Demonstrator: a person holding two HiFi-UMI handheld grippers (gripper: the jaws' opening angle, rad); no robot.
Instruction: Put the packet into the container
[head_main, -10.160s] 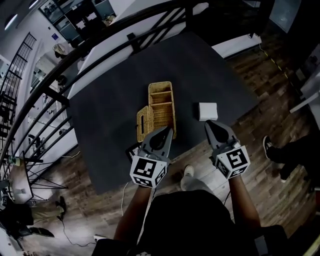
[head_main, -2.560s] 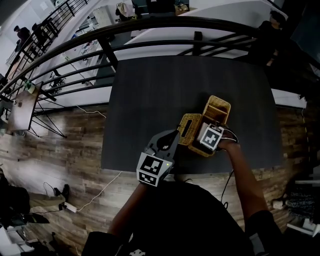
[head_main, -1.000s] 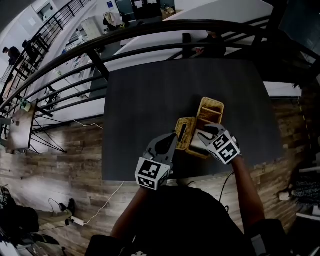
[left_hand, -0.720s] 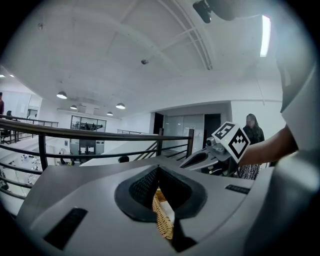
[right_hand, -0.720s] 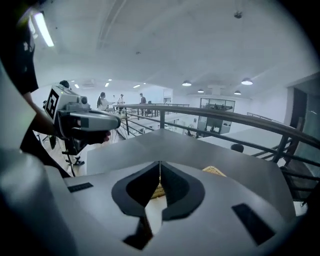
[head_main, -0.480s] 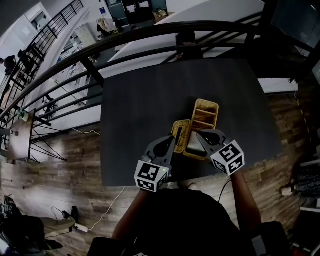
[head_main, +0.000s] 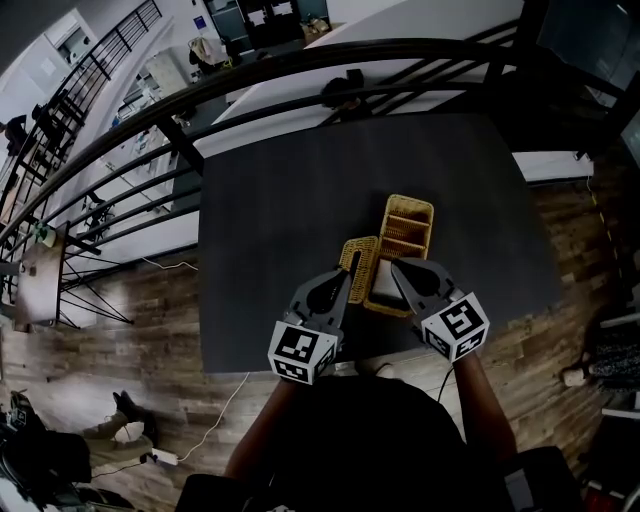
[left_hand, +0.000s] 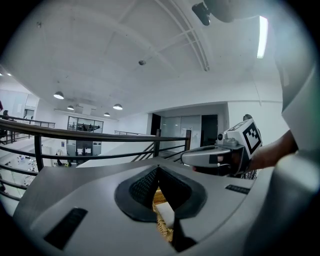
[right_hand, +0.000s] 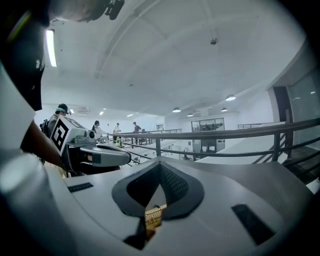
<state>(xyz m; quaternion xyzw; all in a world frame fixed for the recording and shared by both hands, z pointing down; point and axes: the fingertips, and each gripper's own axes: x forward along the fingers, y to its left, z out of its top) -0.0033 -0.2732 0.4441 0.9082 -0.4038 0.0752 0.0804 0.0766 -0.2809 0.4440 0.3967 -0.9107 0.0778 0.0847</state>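
Observation:
A woven wicker container with several compartments stands near the table's front edge, and its lid piece lies against its left side. The pale packet lies in the container's near compartment. My right gripper is shut and empty, hanging just above and in front of the packet. My left gripper is shut beside the lid piece, holding nothing. In the left gripper view the packet and the wicker show below the jaws. The right gripper view shows only a bit of wicker.
The dark table stretches away behind the container. A black railing runs along its far side, with a drop to a lower floor beyond. Wood flooring lies to the left and right of the table.
My right gripper has lifted out of the container and drawn back toward the table's front edge. The packet stays in the near compartment. My left gripper has hardly moved.

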